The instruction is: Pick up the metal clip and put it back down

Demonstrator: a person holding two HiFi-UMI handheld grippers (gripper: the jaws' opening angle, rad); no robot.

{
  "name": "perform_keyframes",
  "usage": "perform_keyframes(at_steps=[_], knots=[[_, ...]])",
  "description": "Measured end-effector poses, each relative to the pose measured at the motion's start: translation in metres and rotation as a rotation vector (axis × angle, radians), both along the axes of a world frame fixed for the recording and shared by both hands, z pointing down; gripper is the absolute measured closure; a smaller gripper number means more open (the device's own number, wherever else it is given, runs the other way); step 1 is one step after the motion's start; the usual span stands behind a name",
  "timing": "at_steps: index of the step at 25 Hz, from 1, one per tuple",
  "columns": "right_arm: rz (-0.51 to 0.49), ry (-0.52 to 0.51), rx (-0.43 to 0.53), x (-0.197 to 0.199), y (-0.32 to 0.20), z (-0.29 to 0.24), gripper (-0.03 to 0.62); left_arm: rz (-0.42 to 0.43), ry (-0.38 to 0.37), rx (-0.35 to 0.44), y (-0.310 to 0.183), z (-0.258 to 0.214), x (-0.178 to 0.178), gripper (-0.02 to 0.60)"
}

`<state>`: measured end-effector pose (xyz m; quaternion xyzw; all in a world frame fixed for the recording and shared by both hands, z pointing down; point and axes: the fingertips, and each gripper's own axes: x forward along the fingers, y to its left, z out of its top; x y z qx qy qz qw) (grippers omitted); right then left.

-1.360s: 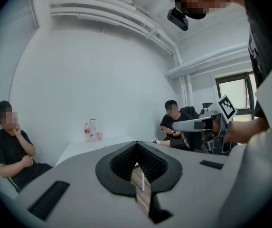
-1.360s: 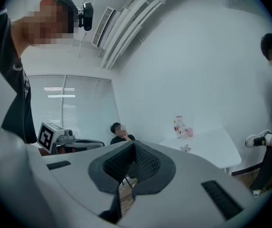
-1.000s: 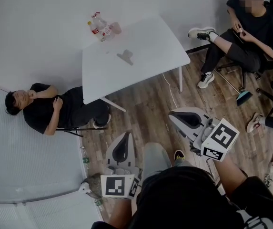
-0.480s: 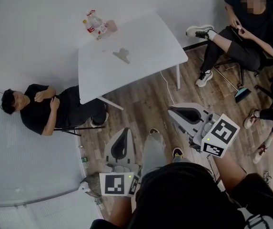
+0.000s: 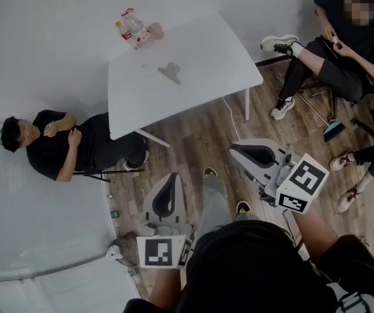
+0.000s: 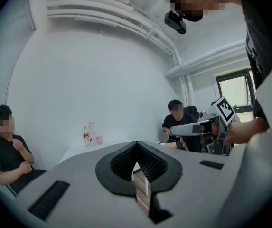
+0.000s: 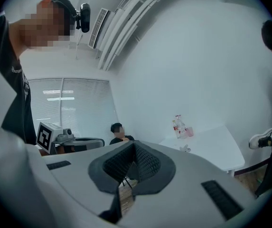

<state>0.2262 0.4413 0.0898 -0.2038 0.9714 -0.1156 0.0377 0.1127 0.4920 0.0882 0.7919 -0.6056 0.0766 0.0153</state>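
Low in the frame, the left gripper [image 5: 171, 181] and right gripper [image 5: 237, 154] both have their jaws pressed together on nothing, well apart from the small grey metal clip [image 5: 170, 72] on the white rectangular table [image 5: 226, 77] at upper centre, so this looks like the approach, and next one gripper must reach the clip and open.

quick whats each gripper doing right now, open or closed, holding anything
Left gripper: closed, holding nothing.
Right gripper: closed, holding nothing.
The metal clip lies on the table, away from both.
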Motion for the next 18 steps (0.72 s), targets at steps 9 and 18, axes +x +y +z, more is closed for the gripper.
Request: perform_keyframes(at_steps=[9, 18], knots=[[-0.002, 0.011, -0.023, -0.003, -0.007, 0.013, 0.576, 0.009, 0.013, -0.004, -0.010, 0.004, 0.000, 0.563], [-0.010, 0.013, -0.036, -0.013, -0.017, 0.019, 0.576, 0.003, 0.016, -0.015, -0.021, 0.006, -0.007, 0.563]])
